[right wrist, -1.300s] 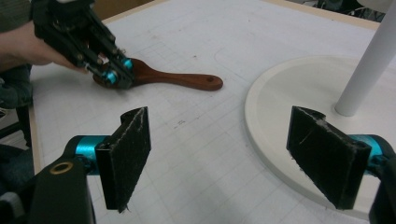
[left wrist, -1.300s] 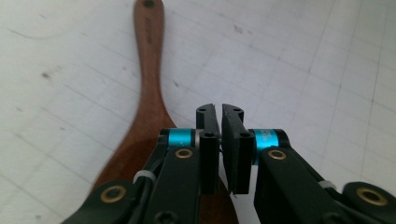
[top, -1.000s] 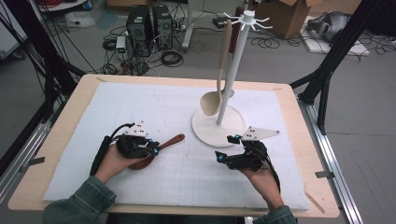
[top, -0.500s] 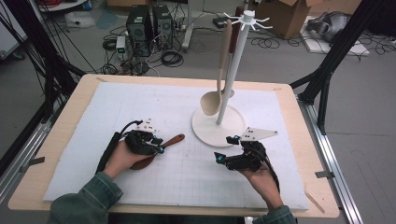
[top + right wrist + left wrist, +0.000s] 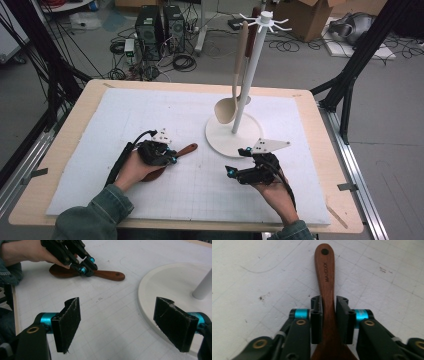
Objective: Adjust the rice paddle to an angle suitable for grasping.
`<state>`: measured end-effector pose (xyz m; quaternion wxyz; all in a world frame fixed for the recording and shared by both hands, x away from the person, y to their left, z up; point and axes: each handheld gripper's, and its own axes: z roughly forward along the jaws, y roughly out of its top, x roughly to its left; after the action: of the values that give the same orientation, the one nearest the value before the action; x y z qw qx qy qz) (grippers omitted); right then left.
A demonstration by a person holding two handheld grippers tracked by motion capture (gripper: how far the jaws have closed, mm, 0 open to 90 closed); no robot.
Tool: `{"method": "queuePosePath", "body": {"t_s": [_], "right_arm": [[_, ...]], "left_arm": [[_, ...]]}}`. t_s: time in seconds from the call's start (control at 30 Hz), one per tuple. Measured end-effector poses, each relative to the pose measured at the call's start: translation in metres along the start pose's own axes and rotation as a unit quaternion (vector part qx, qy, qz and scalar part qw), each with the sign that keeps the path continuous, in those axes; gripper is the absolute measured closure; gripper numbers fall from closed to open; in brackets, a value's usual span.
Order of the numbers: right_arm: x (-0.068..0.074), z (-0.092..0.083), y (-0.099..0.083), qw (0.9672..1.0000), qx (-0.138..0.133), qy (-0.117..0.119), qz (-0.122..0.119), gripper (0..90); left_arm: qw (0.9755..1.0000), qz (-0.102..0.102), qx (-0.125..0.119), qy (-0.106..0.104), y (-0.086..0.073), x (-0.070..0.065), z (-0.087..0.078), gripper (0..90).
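Polished wood between my matt black pads.

My left claw point(image 5: 329, 315) is matt black plastic with glossy teal metal collars and brass-coloured rivets; the spoon point(image 5: 327, 285) in it is dark reddish wood, smooth with a soft sheen. My right claw point(image 5: 125, 325) carries rough, frayed black pads point(image 5: 68, 320). The mat point(image 5: 165, 115) looks like matt white gridded sheet, scuffed, on a pale wooden worktop point(image 5: 70, 135). The stand point(image 5: 230, 140) is smooth cream plastic.

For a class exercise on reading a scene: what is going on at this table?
A person works with two hand-held grippers. The left gripper has just been closing its fingers around the handle of a dark wooden spoon lying on the white mat. The right gripper waits open beside the utensil stand, where a pale ladle hangs.
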<state>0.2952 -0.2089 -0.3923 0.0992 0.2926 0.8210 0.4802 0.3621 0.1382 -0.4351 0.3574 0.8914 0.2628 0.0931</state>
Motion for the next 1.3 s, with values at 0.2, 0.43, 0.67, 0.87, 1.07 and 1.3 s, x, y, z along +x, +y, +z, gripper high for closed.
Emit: {"method": "queuePosePath", "body": {"t_s": [0.2,0.43,0.67,0.87,1.07,1.3], "right_arm": [[0.003,0.009,0.0,0.9999,0.008,0.008,-0.001,21.1],[0.005,0.02,-0.001,0.9997,0.017,0.015,-0.004,21.1],[0.009,0.029,0.0,0.9995,0.025,0.021,-0.005,21.1],[0.009,0.03,0.0,0.9995,0.026,0.02,-0.005,21.1],[0.01,0.033,0.0,0.9993,0.028,0.023,-0.004,21.2],[0.011,0.038,0.002,0.9993,0.027,0.027,-0.001,21.1]], "left_arm": [[1.0,-0.001,0.001,-0.002,0.0,0.0,0.0,77.6],[1.0,0.001,0.004,-0.006,0.0,0.001,-0.002,77.9],[1.0,0.002,0.006,-0.007,0.0,0.0,-0.004,78.0],[0.9999,0.006,0.006,-0.012,0.0,-0.001,-0.005,78.0],[0.9998,0.006,0.0,-0.016,0.0,-0.002,-0.007,78.0],[0.9997,0.007,-0.012,-0.022,0.001,-0.004,-0.012,78.1]]}}
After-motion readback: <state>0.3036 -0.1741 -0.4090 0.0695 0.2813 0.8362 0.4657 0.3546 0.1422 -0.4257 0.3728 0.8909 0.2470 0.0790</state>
